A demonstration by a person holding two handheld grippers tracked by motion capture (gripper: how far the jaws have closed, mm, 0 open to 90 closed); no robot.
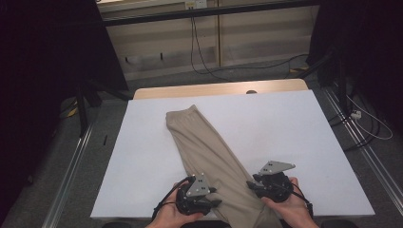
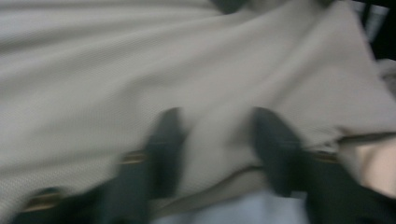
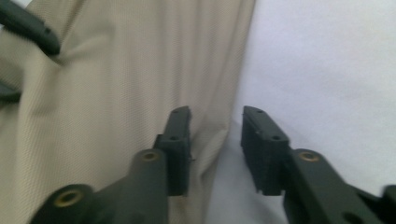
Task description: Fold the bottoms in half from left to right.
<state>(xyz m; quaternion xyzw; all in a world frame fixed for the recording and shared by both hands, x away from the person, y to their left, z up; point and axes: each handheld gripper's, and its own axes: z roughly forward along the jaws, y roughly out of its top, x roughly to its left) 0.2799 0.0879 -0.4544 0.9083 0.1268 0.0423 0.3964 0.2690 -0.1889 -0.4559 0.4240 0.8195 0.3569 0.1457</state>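
Note:
A beige folded garment lies in a long diagonal strip on the white table, from the middle down to the near edge. My left gripper rests at its left edge near the table front. In the left gripper view, which is blurred, the gripper has its jaws apart over the cloth, with a fold between them. My right gripper is at the strip's right edge. In its own view, the right gripper is open, with the cloth's edge lying beside its left jaw.
A bare wooden strip runs along the table's far edge. Cables hang by the back wall. Metal rails run along the floor on both sides. A dark stand is at the far left.

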